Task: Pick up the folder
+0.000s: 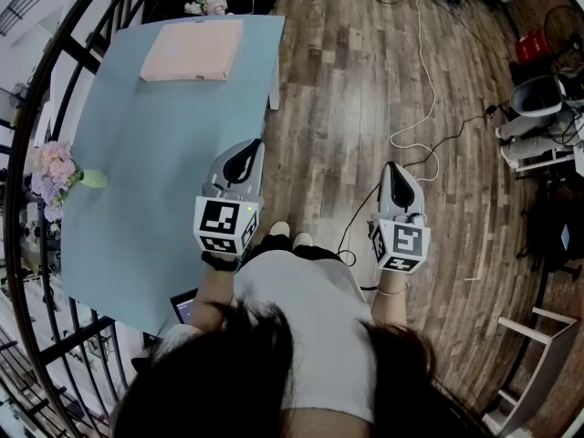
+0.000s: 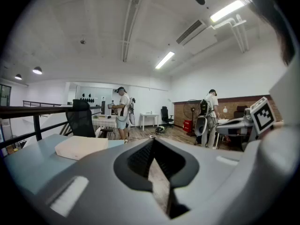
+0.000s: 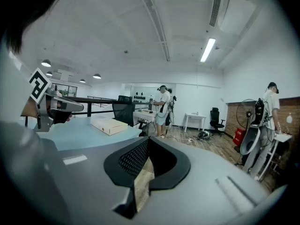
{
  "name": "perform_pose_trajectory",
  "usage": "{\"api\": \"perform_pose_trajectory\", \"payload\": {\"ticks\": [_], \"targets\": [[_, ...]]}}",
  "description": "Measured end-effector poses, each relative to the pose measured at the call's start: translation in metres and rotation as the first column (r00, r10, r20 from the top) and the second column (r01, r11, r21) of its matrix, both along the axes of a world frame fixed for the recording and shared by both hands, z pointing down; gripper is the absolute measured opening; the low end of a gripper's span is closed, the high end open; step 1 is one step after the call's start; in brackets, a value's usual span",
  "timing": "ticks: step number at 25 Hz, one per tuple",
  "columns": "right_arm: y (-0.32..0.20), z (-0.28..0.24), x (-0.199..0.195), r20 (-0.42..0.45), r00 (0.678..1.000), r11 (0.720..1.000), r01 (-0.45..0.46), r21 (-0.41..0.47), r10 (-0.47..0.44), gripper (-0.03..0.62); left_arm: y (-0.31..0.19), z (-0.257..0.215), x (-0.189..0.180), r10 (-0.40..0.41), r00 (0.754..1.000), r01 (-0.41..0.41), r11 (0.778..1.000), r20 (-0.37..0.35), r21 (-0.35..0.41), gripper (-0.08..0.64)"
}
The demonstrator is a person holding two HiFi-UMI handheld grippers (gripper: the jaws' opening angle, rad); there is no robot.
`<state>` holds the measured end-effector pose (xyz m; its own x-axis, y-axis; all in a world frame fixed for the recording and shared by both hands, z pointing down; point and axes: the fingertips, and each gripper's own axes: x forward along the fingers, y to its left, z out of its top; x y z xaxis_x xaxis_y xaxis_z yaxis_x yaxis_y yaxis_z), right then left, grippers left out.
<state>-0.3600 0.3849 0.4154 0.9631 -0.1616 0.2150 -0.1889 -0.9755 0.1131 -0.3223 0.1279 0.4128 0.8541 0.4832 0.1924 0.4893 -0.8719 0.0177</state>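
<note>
The folder is a flat, pale beige block lying at the far end of the light-blue table. It also shows in the left gripper view as the folder and in the right gripper view as the folder. My left gripper hovers over the table's near right edge, well short of the folder, its jaws shut on nothing. My right gripper is held over the wooden floor to the right of the table, shut and empty.
A bunch of pink flowers lies at the table's left edge beside a black railing. A white cable snakes over the floor. A white shelf stands at the lower right. Two people stand far off by desks.
</note>
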Motion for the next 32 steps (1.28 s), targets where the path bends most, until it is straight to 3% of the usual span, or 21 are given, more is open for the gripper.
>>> {"api": "perform_pose_trajectory", "payload": {"ticks": [11, 17, 22, 32], "targets": [[0.018, -0.001, -0.004, 0.0, 0.999, 0.999, 0.037, 0.017, -0.037, 0.009, 0.016, 0.005, -0.001, -0.019, 1.0, 0.019, 0.999, 0.014, -0.03, 0.058], [0.026, 0.007, 0.014, 0.01, 0.999, 0.998, 0.045, 0.041, -0.045, 0.065, 0.022, 0.015, 0.017, -0.019, 0.999, 0.02, 0.999, 0.033, -0.03, 0.06], [0.033, 0.017, 0.064, 0.025, 0.999, 0.998, 0.044, 0.055, -0.045, 0.074, 0.028, 0.024, 0.07, -0.024, 0.999, 0.025, 0.999, 0.042, -0.025, 0.063], [0.034, 0.006, 0.21, 0.014, 1.0, 0.998, 0.024, 0.066, -0.025, 0.074, 0.029, 0.004, 0.224, -0.005, 1.0, 0.006, 0.999, 0.011, -0.035, 0.086]]}}
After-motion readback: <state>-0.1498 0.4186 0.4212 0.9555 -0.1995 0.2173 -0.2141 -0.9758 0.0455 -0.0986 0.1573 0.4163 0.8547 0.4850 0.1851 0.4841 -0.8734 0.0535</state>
